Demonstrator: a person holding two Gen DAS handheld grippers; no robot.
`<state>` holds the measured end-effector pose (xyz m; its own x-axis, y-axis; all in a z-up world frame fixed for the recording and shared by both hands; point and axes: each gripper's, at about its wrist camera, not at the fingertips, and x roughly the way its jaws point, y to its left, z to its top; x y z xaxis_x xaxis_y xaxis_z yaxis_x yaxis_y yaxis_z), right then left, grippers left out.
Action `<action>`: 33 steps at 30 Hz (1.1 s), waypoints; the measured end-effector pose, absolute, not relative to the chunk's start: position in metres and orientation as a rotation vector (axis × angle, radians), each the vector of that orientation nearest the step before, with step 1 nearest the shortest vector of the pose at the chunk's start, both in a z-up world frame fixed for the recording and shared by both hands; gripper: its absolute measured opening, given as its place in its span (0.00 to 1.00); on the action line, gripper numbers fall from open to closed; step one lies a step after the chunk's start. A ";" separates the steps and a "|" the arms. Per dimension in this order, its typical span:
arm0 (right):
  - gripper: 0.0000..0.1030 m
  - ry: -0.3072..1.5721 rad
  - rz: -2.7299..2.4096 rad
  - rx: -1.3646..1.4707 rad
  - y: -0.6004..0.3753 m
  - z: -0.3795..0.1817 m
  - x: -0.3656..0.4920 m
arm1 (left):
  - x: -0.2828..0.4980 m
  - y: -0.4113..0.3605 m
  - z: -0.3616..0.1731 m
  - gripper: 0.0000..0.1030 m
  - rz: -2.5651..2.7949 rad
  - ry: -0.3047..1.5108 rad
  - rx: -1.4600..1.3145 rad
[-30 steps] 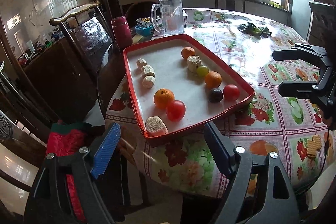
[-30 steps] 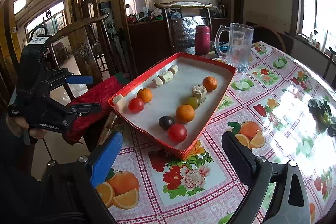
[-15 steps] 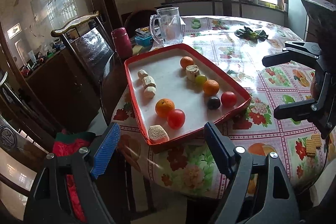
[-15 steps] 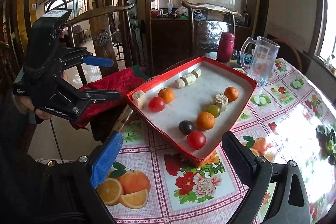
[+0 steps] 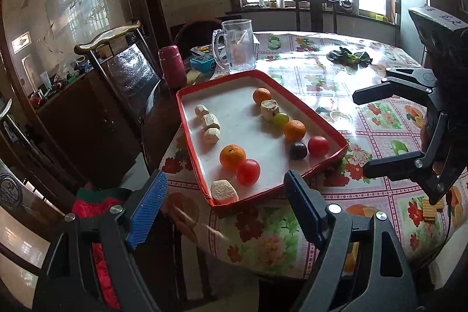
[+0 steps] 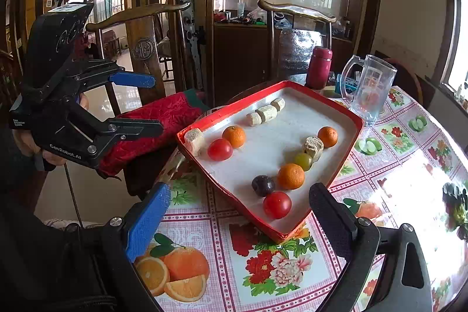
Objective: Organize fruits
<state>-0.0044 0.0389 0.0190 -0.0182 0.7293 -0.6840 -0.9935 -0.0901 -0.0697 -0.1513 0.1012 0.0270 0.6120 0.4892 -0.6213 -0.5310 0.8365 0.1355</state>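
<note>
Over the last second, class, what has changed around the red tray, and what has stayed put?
Both tongs, the left and the right, have drawn back and up from the red tray, so it looks smaller and farther off in both views. Both stay open and empty; nothing was grasped or released. The oranges, tomatoes, green grape, dark plum and pale chunks lie unchanged, and the glass mug and maroon flask stand as before.

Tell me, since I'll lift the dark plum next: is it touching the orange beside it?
Cannot tell. In the right wrist view the dark plum and orange meet edge to edge with no visible gap; the left wrist view only shows them overlapping.
</note>
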 end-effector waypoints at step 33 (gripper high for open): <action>0.94 0.532 1.543 -0.664 0.048 0.013 -0.003 | -0.154 0.121 0.011 0.80 0.626 0.723 -0.129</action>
